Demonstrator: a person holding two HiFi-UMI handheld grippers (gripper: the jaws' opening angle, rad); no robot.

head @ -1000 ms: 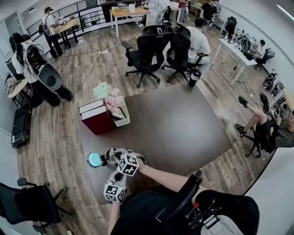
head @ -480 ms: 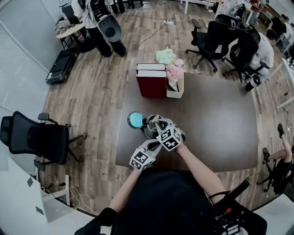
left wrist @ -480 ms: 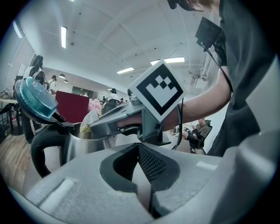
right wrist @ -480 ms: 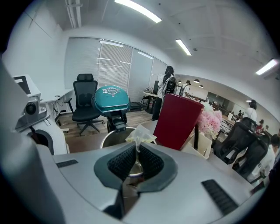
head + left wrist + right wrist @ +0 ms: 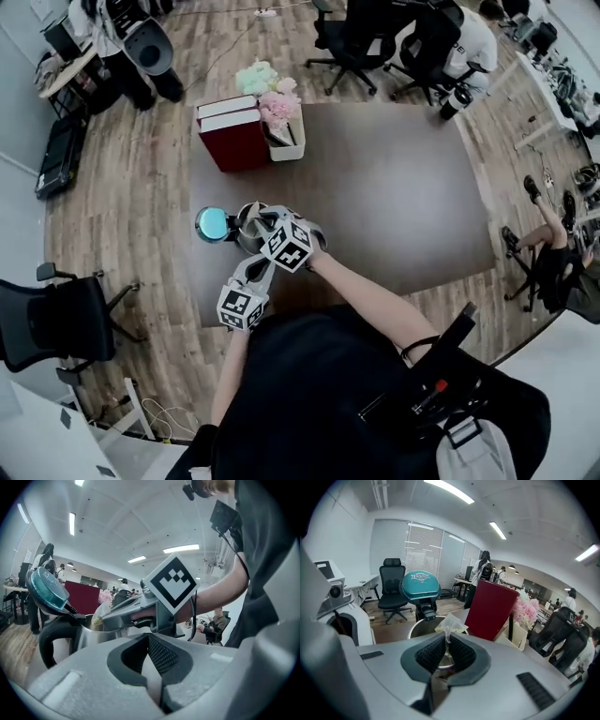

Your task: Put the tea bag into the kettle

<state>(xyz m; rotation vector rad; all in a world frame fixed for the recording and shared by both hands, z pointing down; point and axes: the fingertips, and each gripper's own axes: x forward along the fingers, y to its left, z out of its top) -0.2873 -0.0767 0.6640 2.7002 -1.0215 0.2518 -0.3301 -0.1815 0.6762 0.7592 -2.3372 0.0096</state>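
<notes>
Head view, my hands: both grippers sit over the near left part of the table (image 5: 394, 197).
Left gripper (image 5: 149, 641): I hold its jaws closed on nothing. It sits nearer to me than the kettle, its jaws towards the kettle.
Right gripper (image 5: 447, 641): its jaws are pinched on the tea bag's lower edge, tips pointing at the kettle.
Tea bag (image 5: 451, 622): it stands out past the jaw tips, at the kettle's open mouth. I cannot tell if it is below the rim.
Kettle (image 5: 423, 626): steel, upright on the table, black handle at its left side.
Lid (image 5: 421, 587): teal, hinged upright.
Table surface: dark brown, matte.
Far left corner: red box (image 5: 232, 141), with a white box of pink and pale flowers (image 5: 281, 117) touching its right side.
Floor (image 5: 141, 187): wood planks.
Room: black office chairs (image 5: 352, 42) beyond the far edge, another chair (image 5: 47, 323) at my left, window blinds (image 5: 422, 545), ceiling strip lights (image 5: 449, 490).
</notes>
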